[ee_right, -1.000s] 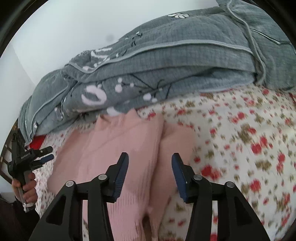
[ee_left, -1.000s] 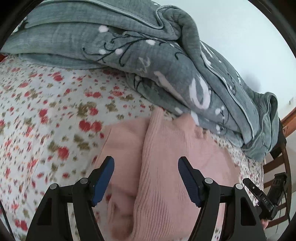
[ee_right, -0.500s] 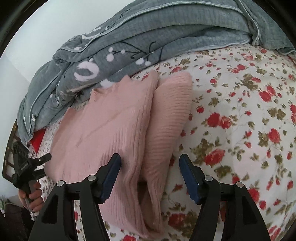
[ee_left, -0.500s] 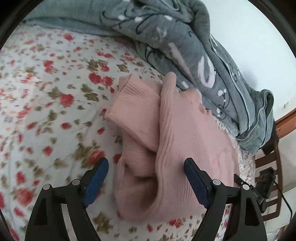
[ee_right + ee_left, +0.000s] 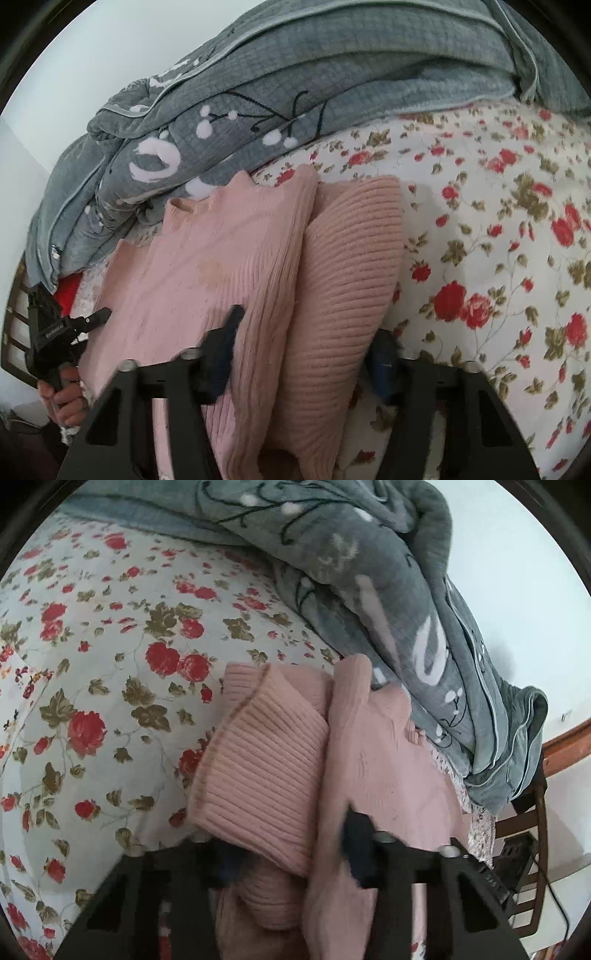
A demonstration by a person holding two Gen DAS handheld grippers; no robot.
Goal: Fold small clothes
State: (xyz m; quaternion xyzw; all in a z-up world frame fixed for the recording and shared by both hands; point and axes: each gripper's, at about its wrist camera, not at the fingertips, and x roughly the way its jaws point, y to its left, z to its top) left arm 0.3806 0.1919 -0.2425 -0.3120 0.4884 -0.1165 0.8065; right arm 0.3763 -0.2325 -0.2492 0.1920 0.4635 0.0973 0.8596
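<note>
While the pink sweater lies bunched on the flowered bedsheet, filling the lower middle of both views, both claws are down in it. In the left wrist view, the left claw has its jaws closing, with a thick roll of ribbed knit between them; the right-hand finger is blurred and sunk against the fabric, the other is mostly buried under the ribbed fold, and I can't tell whether the pads are pressing yet. Over in the right wrist view, the right claw is closing too, straddling the ribbed sleeve and the folded edge of the body panel, cloth bulging up between its fingers; whether the pads already bite there, I cannot tell. At the lower left of that view, a hand grips the handle of the other claw at the sweater's far edge. A grey quilt is heaped across the top of the frame, its edge just touching the sweater's collar. A wooden chair shows at the far right of the left view.
</note>
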